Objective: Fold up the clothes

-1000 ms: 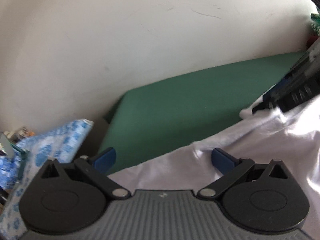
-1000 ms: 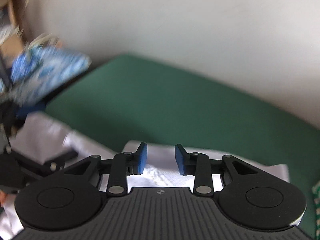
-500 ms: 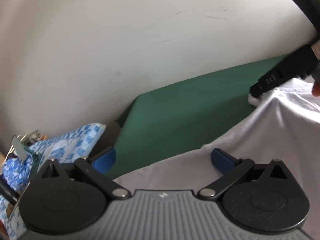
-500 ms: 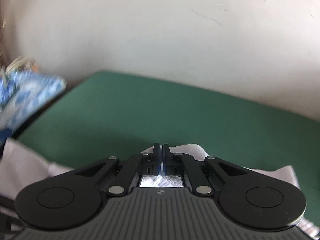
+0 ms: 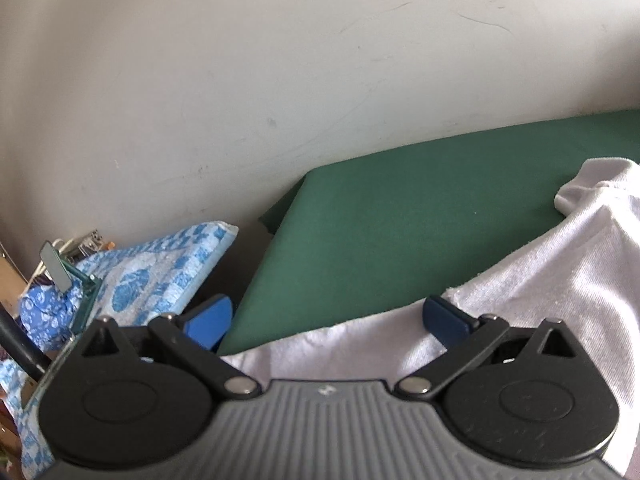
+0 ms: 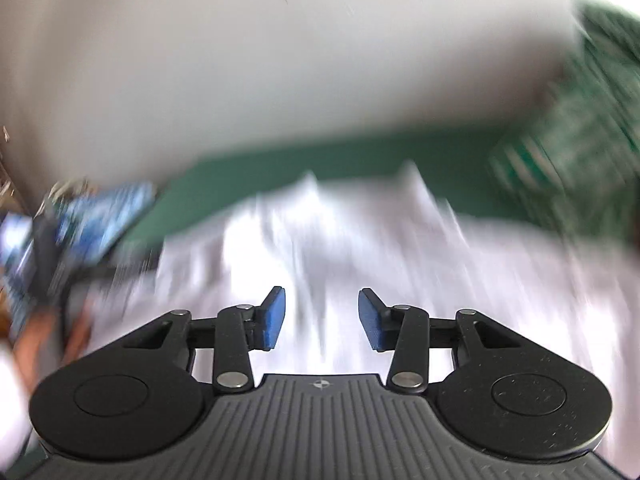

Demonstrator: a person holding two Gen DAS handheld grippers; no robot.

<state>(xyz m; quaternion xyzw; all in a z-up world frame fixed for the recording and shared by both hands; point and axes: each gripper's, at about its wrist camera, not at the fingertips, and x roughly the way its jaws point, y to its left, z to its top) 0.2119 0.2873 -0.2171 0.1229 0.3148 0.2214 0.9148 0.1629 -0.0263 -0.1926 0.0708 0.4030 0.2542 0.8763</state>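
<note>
Jaws first: the right gripper [image 6: 321, 318] is opening, its blue pads [image 6: 273, 317] parted with nothing pinched between them, only the white garment [image 6: 360, 248] lying blurred ahead of and beneath it. The left gripper [image 5: 326, 320] stands spread wide and holds nothing; the garment's near hem runs between its pads, with the pad [image 5: 444, 316] on one side over the cloth and the other out past the edge, over the gap beside the green cover [image 5: 400, 208]. Beyond that gripper the garment rises toward a bunched corner, up and off to the side, and a blue-and-white patterned cloth [image 5: 160, 272] lies clear on the opposite side. As I read it, the step is letting go of a fold and settling up for the next grab. To do it well, the right gripper should be fully clear of the cloth before lifting away, so nothing drags. Then each gripper wants a single layer at the hem, taken flat and level, so the fold lands square on the counter's green cover.
</note>
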